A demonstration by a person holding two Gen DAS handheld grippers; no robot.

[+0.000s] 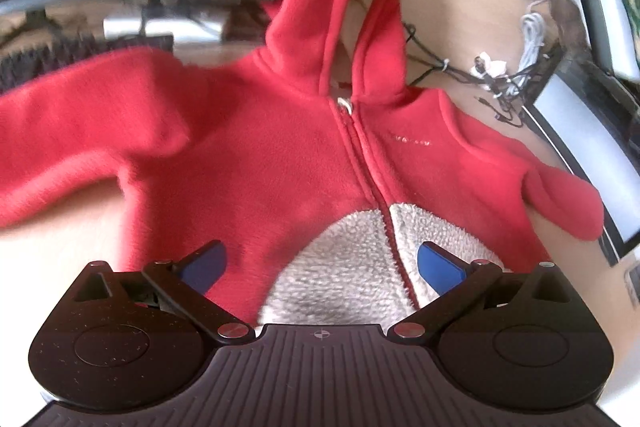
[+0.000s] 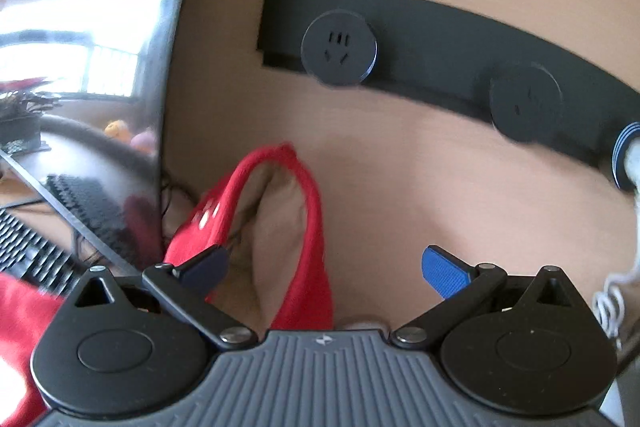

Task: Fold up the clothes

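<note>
Left wrist view shows the red hooded jacket (image 1: 280, 155) flat, zipper running bottom to top, hood at upper centre. Only the right wrist view shows the socket strip (image 2: 440, 55). Both grippers, left (image 1: 320, 263) and right (image 2: 324, 267), have jaws apart.

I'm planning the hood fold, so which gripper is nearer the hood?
Right. The right gripper sits right at the hood; the left gripper is down over the white belly patch.

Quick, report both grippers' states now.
Left gripper: open, over the red fleece hooded jacket, holding nothing.
Right gripper: open, at its hood, holding nothing.
</note>
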